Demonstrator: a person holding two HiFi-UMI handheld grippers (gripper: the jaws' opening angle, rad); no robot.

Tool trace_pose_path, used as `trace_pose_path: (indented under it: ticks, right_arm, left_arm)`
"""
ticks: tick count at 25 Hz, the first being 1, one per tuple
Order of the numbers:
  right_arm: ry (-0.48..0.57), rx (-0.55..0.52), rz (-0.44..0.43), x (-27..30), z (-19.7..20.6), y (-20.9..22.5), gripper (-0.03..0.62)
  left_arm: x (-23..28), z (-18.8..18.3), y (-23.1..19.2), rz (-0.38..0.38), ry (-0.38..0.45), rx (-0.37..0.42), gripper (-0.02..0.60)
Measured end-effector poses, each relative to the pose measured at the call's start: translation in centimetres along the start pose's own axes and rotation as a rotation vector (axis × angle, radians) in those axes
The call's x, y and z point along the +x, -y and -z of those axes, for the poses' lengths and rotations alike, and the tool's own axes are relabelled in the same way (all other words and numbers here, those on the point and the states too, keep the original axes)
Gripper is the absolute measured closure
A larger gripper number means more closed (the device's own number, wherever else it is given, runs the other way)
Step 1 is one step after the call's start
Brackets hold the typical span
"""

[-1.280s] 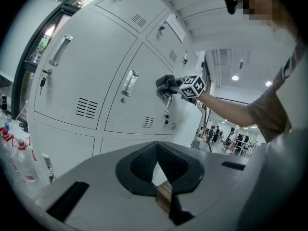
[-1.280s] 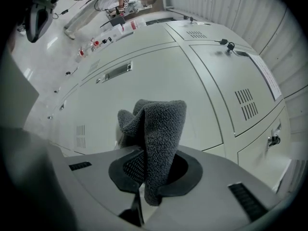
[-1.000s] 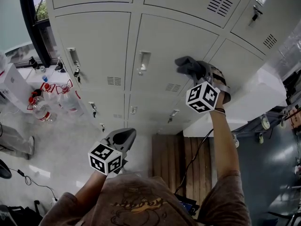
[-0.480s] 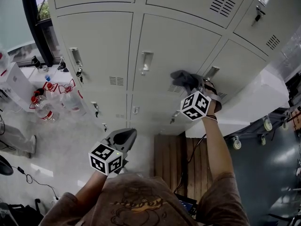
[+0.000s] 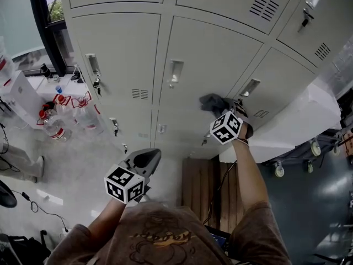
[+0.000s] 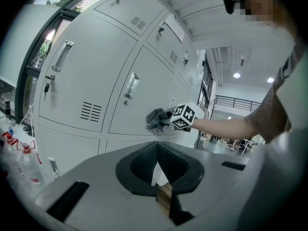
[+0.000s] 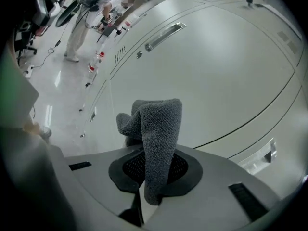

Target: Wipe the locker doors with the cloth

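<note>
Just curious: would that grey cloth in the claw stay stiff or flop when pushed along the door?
Probably floppy: the cloth folds over itself in the right claw. Likely light, as one pinch holds it. Its nubby weave should grip, not slide.

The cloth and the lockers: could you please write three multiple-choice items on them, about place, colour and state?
1. Where is the cloth? A on the floor; B on a chair; C in the right hand-held gripper, at a locker door.
2. What colour is the cloth? A dark grey; B red; C yellow.
3. How do the right hand-held gripper's jaws stand? A wide apart, empty; B shut on the cloth; C out of view.
1 C: it stands between the jaws, before the door.
2 A: it looks dark grey in every view.
3 B: the jaws clamp its lower end.
</note>
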State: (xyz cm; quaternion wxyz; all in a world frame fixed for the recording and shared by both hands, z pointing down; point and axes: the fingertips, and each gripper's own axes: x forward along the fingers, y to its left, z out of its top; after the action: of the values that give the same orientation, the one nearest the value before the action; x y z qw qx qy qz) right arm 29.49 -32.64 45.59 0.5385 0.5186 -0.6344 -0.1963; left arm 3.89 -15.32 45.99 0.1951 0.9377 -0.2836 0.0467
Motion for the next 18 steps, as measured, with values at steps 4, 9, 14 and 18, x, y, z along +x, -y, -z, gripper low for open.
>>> trace_pose_path:
  ticks: [4,9,14,18]
  right_arm:
    - [-0.014,0.041,-0.021,0.7,0.6,-1.2,0.559]
    - [-0.034,0.073,-0.051,1.5,1.1,-2.5,0.559]
    - [-0.04,0.119,-0.071,2.1,1.2,-3.8,0.559]
    - [-0.014,0.175,-0.083,1.4,0.9,-4.2,0.559]
  left_arm:
    - [-0.4,-0.2,-0.3,-0.009,0.006,0.0,0.578]
    - [-0.7,-0.3,-0.2,-0.014,0.008,-0.001,0.578]
    - [-1.1,-0.1,-0.1,-0.018,0.007,0.001,0.577]
    - [-1.4,-0.2,-0.2,-0.025,0.011,0.003,0.578]
